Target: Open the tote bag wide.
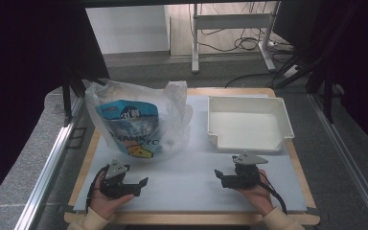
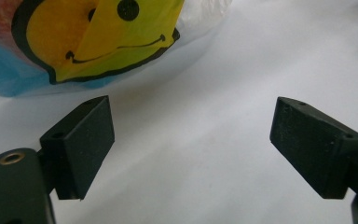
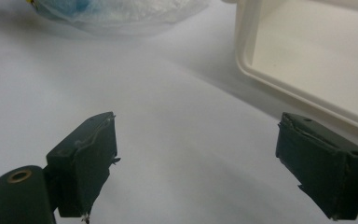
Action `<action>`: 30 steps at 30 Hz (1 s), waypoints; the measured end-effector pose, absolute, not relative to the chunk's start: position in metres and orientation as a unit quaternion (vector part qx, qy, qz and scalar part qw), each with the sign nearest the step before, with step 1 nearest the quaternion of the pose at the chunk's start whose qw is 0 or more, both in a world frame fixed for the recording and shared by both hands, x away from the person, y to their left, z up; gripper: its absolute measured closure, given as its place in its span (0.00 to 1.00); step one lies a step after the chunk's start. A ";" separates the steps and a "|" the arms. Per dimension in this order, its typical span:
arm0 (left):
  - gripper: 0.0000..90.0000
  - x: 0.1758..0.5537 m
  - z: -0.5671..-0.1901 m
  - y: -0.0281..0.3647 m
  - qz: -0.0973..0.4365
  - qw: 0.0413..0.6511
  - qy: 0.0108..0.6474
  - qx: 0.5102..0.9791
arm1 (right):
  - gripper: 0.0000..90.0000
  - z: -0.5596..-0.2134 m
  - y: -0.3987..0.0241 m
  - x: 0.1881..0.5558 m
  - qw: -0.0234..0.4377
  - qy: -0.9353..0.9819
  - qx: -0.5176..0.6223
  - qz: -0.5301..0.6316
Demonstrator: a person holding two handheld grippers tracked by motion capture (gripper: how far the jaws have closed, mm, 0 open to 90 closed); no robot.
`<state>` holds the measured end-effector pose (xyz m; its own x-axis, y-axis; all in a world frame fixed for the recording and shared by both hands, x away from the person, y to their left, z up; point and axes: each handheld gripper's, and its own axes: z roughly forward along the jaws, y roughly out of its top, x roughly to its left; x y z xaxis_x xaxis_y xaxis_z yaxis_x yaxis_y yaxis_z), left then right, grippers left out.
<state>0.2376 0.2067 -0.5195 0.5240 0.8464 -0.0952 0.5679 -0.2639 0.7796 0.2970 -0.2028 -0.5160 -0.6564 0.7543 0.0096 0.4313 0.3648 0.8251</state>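
With both sets of jaws apart and empty, I bring my left gripper (image 1: pixel 141 182) squarely toward the smiley-face plastic bag (image 1: pixel 136 122) at the tabletop's far-left side, keeping my right gripper (image 1: pixel 219 175) near the white tray (image 1: pixel 249 123).

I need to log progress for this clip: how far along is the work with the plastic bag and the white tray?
Nothing looks done yet: the white tray is empty and the plastic bag sits full and untouched at the table's left. In hand: nothing; the left gripper and the right gripper rest near the table's front edge, jaws open and empty. Left, probably: reaching the bag and moving its contents to the tray.
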 end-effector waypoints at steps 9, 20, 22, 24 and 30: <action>0.20 0.238 -0.519 0.203 0.182 0.403 0.446 0.778 | 0.18 -0.518 -0.213 0.301 0.175 0.802 0.366 0.438; 0.24 0.238 -0.517 0.203 0.173 0.426 0.427 0.779 | 0.21 -0.515 -0.215 0.291 0.195 0.797 0.365 0.441; 0.26 0.238 -0.514 0.204 0.172 0.432 0.424 0.777 | 0.21 -0.516 -0.214 0.288 0.194 0.798 0.364 0.439; 0.28 0.237 -0.512 0.205 0.172 0.433 0.421 0.779 | 0.21 -0.516 -0.213 0.286 0.195 0.799 0.362 0.438; 0.31 0.237 -0.511 0.211 0.173 0.423 0.428 0.780 | 0.21 -0.516 -0.211 0.289 0.194 0.801 0.352 0.443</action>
<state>0.2367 0.2110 -0.5106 0.5731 0.8143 -0.0927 0.5217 -0.2752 0.8076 0.2886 -0.2111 -0.5163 -0.6764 0.7365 0.0015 0.3935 0.3597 0.8460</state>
